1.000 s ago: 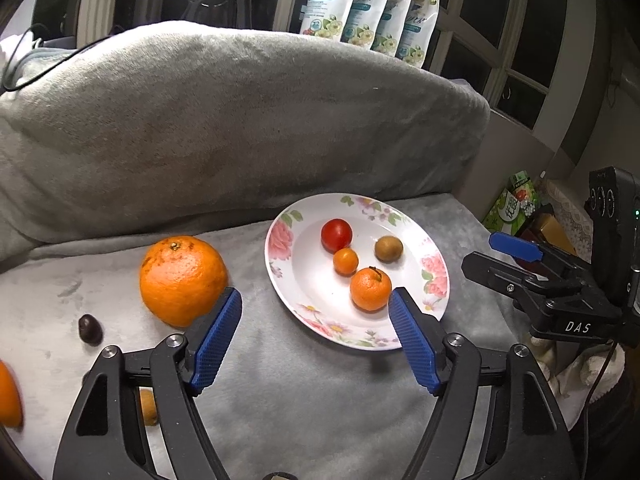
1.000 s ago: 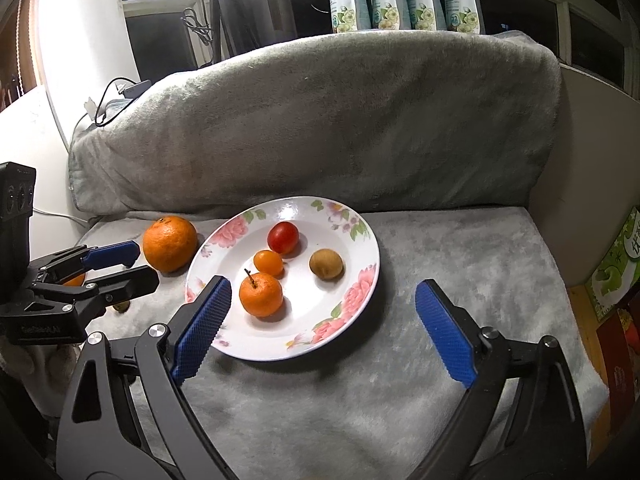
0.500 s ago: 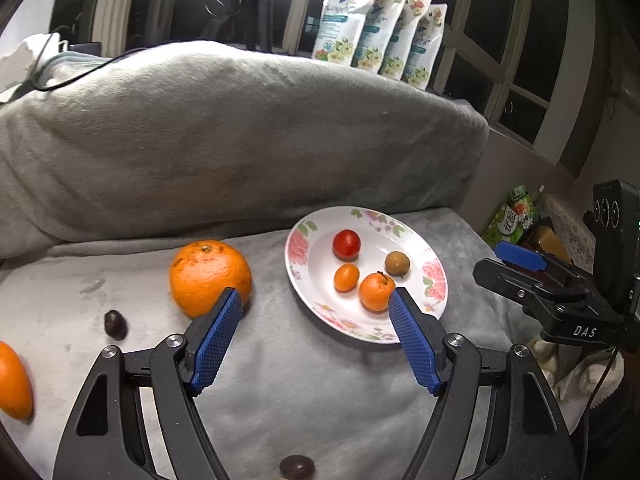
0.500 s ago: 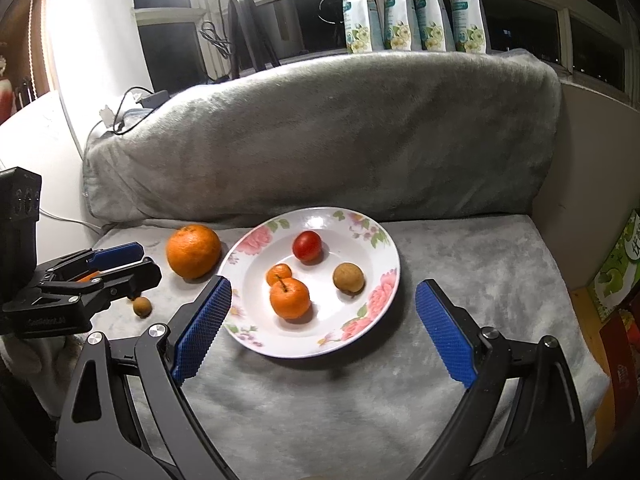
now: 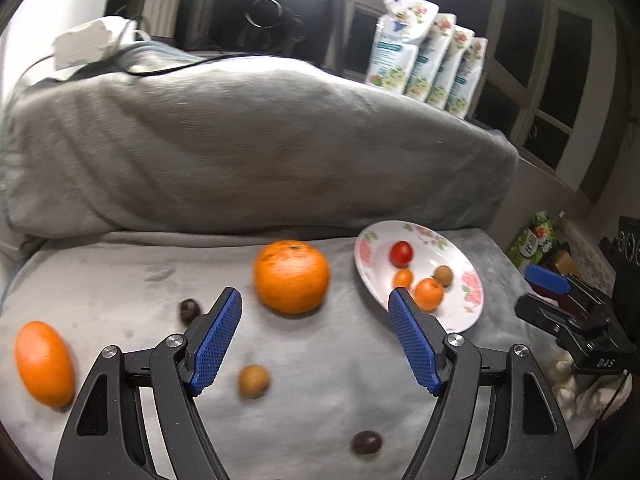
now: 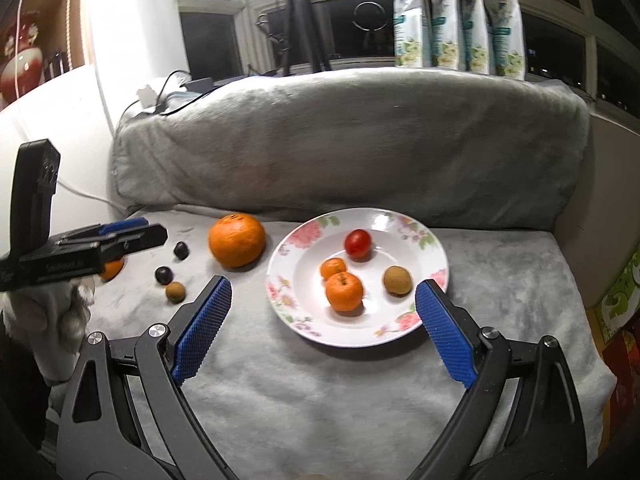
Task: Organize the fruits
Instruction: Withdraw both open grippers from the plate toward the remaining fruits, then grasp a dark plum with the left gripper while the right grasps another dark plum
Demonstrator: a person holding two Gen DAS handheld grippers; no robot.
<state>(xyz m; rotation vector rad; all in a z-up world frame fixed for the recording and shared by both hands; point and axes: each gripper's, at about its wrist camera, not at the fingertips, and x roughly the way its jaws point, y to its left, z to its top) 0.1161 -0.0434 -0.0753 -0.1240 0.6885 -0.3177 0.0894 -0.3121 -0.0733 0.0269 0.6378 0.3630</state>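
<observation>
Four pouches point(image 6: 456, 20) on sill behind grey-blanketed sofa point(image 6: 360, 380).

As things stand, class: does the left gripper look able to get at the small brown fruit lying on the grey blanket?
Probably yes. The left gripper is open and empty, and the small brown fruit lies loose on the grey blanket just below its fingers, with nothing between them.

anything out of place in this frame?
Five fruits lie loose on the grey blanket instead of in the floral plate: a big orange, a second orange, two dark fruits and a small brown one. Nothing looks spilled or damaged.
</observation>
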